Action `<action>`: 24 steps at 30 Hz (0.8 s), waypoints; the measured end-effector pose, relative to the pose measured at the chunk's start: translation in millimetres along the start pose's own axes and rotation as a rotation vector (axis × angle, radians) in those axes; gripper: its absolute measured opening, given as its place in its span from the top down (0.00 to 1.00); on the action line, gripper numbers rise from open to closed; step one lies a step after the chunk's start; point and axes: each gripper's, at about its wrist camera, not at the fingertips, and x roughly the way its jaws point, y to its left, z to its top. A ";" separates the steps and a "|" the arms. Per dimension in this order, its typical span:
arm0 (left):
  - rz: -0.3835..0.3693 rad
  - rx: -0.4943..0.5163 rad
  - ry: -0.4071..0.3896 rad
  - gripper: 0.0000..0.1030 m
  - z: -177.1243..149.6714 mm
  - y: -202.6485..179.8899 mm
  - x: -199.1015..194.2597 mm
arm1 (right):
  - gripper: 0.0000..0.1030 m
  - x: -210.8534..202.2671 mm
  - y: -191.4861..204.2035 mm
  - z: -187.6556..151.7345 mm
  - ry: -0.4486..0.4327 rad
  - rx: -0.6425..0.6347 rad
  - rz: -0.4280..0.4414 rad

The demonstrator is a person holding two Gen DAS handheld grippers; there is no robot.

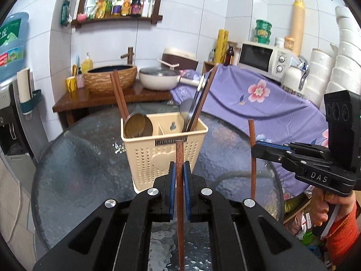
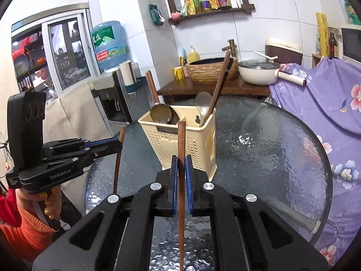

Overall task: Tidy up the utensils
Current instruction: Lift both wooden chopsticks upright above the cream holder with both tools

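Observation:
A beige perforated utensil holder (image 1: 165, 155) (image 2: 180, 144) stands on the round glass table (image 1: 79, 171) (image 2: 270, 153). It holds wooden chopsticks (image 1: 118, 94), ladles (image 1: 135, 125) and a spoon (image 1: 187, 110). My left gripper (image 1: 179, 169) is shut on an upright wooden chopstick (image 1: 179, 203), just in front of the holder. My right gripper (image 2: 181, 164) is shut on another upright wooden chopstick (image 2: 181, 180). The right gripper (image 1: 253, 149) with its chopstick (image 1: 252, 176) shows at the right of the left wrist view; the left gripper (image 2: 120, 144) with its chopstick (image 2: 116, 169) shows at the left of the right wrist view.
A purple floral cloth (image 1: 259, 103) covers furniture right of the table. Behind are a wooden counter with a basin (image 1: 110, 76) and a white pan (image 1: 158, 78), a microwave (image 1: 261, 56), and a water dispenser (image 2: 108, 45) at the left.

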 end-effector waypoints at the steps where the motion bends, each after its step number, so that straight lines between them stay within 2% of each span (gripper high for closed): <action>1: 0.002 0.001 -0.007 0.93 1.1 -0.8 -3.2 | 0.93 -3.2 1.1 1.3 -0.005 0.000 0.004; 5: -0.001 0.006 -0.043 0.93 5.3 -1.2 -18.0 | 0.93 -14.3 5.8 6.2 -0.030 -0.020 0.005; 24: -0.033 0.028 -0.095 0.94 19.5 0.7 -36.9 | 0.93 -22.0 17.4 25.5 -0.063 -0.068 0.035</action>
